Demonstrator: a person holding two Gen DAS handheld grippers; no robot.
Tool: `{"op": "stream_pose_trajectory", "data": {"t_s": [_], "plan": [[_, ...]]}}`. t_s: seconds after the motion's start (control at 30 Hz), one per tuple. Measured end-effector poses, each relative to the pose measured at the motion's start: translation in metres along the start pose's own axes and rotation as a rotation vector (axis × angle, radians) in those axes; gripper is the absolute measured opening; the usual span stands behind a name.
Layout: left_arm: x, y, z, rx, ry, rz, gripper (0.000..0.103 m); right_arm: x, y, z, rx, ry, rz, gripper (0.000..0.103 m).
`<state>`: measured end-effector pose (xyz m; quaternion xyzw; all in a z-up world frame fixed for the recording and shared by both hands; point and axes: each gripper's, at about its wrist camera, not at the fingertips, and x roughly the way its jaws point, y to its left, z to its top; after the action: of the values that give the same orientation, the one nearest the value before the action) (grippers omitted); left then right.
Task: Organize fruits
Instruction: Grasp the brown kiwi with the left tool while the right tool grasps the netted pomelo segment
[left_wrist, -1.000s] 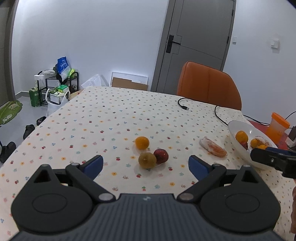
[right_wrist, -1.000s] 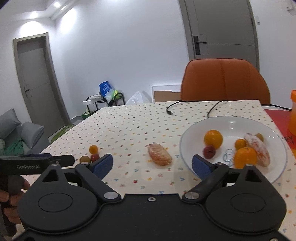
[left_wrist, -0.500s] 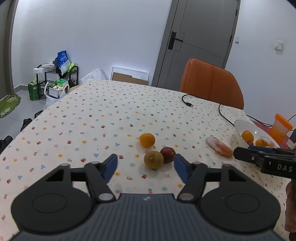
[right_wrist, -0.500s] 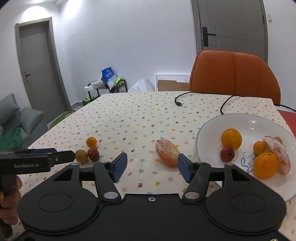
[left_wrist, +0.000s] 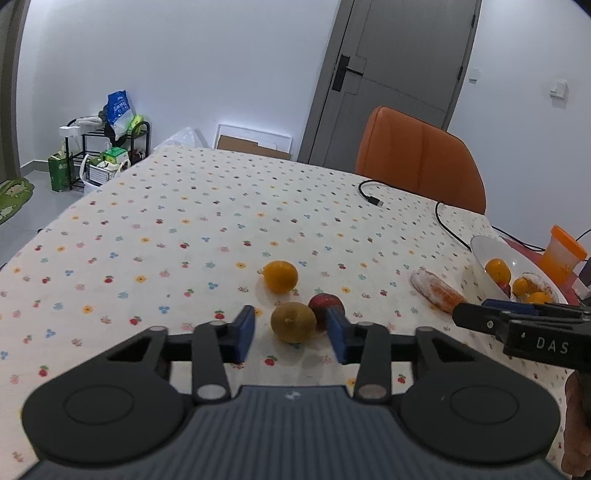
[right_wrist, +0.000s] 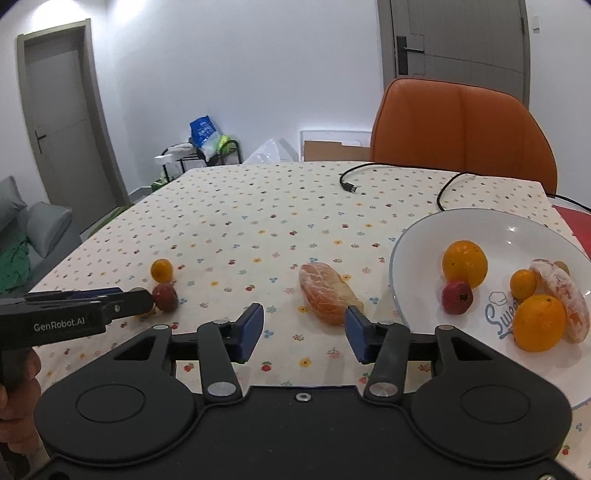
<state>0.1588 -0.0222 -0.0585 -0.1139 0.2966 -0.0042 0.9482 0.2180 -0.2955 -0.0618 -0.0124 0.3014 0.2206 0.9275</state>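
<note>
Two hand-held grippers over a cloth-covered counter (left_wrist: 184, 221), fruit being gathered into a white bowl (right_wrist: 413, 236). The left gripper (left_wrist: 291, 334) is shown with its blue fingers (left_wrist: 243, 332) spread to either side of a brownish-green fruit (left_wrist: 293, 321), with gaps visible on both sides and nothing pinched yet. A dark red fruit (left_wrist: 327, 304) lies touching it at about 2 o'clock, close to the right-hand finger, and a small orange (left_wrist: 280, 276) sits just beyond at 12 o'clock. The right gripper (right_wrist: 304, 334) is likewise held spread, its fingers (right_wrist: 251, 330) framing the near end of a peeled citrus piece (right_wrist: 327, 291) that rests on the cloth, at 9 o'clock from the bowl. The bowl already contains a large orange (right_wrist: 464, 263), further citrus and a small red fruit (right_wrist: 457, 297). The step in hand is judged to be the approach before grasping. The next move calls for a slight advance and a gentle closing on each fruit, with the red neighbour kept outside the left fingers, followed by a lift toward the bowl at 3 o'clock.
</note>
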Motion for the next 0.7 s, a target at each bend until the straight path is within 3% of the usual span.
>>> {"op": "stream_pose_trajectory", "data": {"t_s": [0.07, 0.47, 0.7], "plan": [[0.004, 0.001, 0.000, -0.006, 0.009, 0.000, 0.026, 0.003, 0.001, 0.001, -0.003, 0.004, -0.012, 0.049], [0.001, 0.016, 0.005, -0.029, -0.007, 0.017, 0.026, 0.025, 0.006, 0.006, -0.029, 0.025, -0.076, 0.049], [-0.003, 0.024, 0.004, -0.042, -0.012, 0.034, 0.026, 0.027, 0.013, 0.010, -0.033, 0.028, -0.005, 0.041]]}}
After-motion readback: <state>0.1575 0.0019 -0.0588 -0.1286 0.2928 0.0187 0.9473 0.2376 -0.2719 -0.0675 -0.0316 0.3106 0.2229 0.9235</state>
